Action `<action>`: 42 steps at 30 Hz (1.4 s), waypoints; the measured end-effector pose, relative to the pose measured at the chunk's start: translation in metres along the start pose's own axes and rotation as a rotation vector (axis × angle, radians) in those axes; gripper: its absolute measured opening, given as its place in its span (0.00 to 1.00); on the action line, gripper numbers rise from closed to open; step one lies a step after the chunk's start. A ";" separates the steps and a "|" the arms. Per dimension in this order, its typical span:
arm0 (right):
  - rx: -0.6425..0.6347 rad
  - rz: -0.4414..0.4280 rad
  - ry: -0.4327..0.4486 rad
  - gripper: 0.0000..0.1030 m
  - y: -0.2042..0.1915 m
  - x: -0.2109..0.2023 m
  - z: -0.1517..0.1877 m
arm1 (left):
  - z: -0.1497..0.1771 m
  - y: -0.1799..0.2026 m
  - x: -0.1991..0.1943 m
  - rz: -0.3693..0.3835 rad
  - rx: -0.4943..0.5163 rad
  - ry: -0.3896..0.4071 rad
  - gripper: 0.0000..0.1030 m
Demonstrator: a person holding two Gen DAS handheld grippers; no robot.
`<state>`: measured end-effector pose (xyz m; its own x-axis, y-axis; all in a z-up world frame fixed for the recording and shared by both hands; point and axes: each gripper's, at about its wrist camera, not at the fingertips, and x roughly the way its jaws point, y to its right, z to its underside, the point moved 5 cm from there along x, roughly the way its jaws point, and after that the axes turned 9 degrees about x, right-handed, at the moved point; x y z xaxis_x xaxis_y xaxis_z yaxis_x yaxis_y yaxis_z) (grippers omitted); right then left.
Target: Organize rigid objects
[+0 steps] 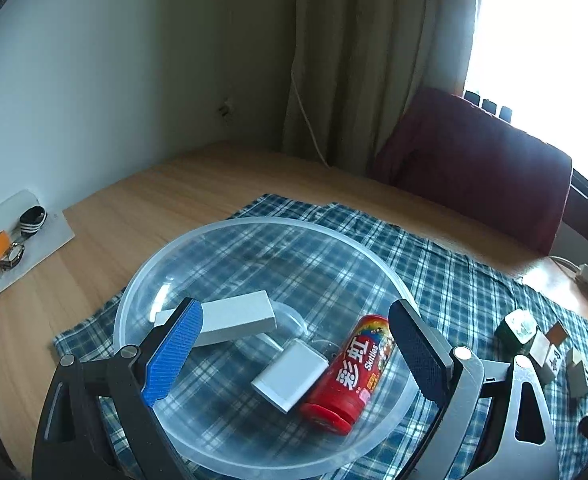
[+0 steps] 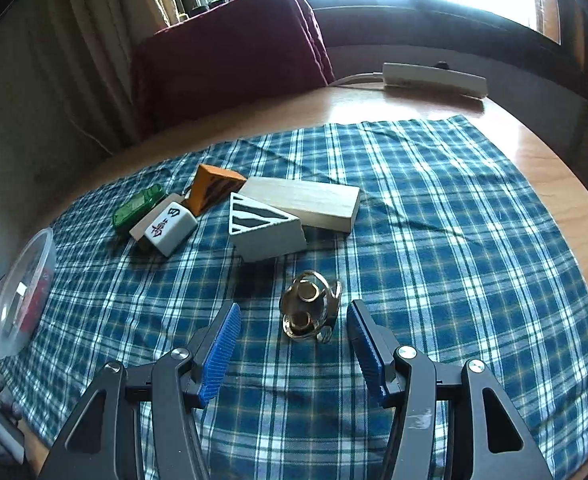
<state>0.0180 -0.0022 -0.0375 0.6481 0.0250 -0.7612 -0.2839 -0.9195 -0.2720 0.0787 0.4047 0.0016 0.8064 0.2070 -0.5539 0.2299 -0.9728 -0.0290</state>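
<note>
My left hand-held gripper [image 1: 295,354] hangs open and empty over the clear plastic bowl [image 1: 333,236] holding a red Skittles tube [image 1: 351,372]. My right hand-held gripper [image 2: 294,344] is open around the gold metal fidget spinner [image 2: 309,312] on the blue plaid cloth [image 2: 453,240], not touching it.

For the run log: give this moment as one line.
left gripper: open over bowl | right gripper: open, nearing gold spinner | bowl holds: Skittles tube, two white boxes

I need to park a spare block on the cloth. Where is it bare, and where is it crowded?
Bare: the plaid cloth right of the wooden block and metal spinner, toward the power strip. Crowded: the cluster around the mahjong tile and striped wedge.
</note>
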 end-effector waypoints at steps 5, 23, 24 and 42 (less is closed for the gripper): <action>-0.034 0.045 0.002 0.56 -0.006 0.005 -0.001 | 0.001 0.003 0.000 0.008 0.011 -0.003 0.92; -0.105 0.134 0.003 0.25 -0.033 0.012 -0.002 | 0.001 0.004 -0.005 0.044 0.027 -0.001 0.92; -0.106 0.125 0.004 0.25 -0.038 0.012 -0.002 | 0.001 0.003 -0.005 0.042 0.029 0.000 0.92; -0.335 -0.212 -0.012 0.25 -0.210 -0.001 0.013 | 0.000 -0.046 0.001 -0.028 -0.018 -0.008 0.92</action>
<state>0.0678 0.1963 0.0129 0.6585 0.2306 -0.7164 0.1025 -0.9705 -0.2181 0.0688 0.4499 0.0029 0.7951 0.2335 -0.5597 0.2623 -0.9645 -0.0296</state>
